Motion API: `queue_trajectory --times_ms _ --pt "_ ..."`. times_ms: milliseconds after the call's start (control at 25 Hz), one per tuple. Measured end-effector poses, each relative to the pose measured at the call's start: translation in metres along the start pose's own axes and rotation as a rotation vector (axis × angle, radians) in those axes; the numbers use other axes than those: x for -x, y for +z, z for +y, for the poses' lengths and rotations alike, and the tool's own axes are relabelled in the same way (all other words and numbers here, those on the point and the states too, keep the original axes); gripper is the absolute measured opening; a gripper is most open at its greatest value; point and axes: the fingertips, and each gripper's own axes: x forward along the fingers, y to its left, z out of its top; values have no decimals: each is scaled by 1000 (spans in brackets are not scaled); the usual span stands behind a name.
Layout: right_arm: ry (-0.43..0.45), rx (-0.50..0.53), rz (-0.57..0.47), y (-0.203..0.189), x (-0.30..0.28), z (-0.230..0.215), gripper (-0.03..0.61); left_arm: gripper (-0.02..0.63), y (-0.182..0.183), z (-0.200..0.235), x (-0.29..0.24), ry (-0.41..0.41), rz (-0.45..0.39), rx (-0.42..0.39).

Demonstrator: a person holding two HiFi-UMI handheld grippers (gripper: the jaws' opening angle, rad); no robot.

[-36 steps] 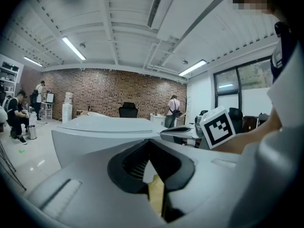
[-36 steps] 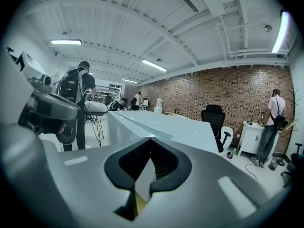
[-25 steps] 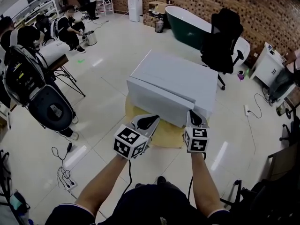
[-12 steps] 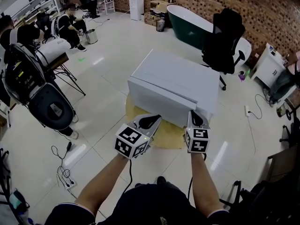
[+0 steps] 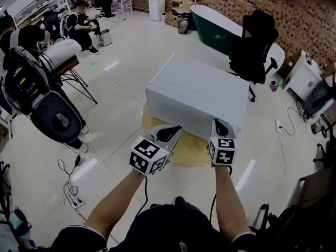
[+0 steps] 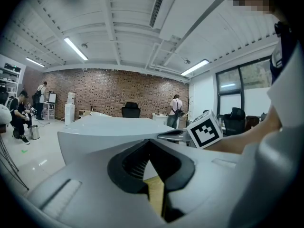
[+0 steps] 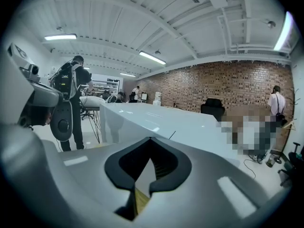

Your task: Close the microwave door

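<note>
one microwave (image 5: 197, 96): grey box, door flush (yellow mat (image 5: 190, 154) beneath) | left gripper (image 5: 176, 130), right gripper (image 5: 217, 123): fingers closed

bright ceiling tube light | floor glare | fisheye edges | sharp focus

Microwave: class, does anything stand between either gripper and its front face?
Nothing visible does. The left gripper and right gripper both point straight at the microwave, with only the yellow surface beneath.
</note>
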Motion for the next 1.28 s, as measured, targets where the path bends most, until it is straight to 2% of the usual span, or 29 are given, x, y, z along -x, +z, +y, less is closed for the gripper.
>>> queue_trajectory --times_ms 280,440,760,920,1280 --pt "-20 -4 -7 0 5 -1 0 12 -1 -2 7 5 -6 0" --pt "0 -3 -34 8 14 3 2 12 0 -5 11 14 -13 -5" --pt "149 80 -219 65 54 48 2 12 22 -9 27 34 -58 -23" --pt "203 105 -274 89 69 63 2 12 37 -5 34 50 -85 -43" --pt "418 75 -292 78 110 125 2 12 18 -16 72 88 -128 -54"
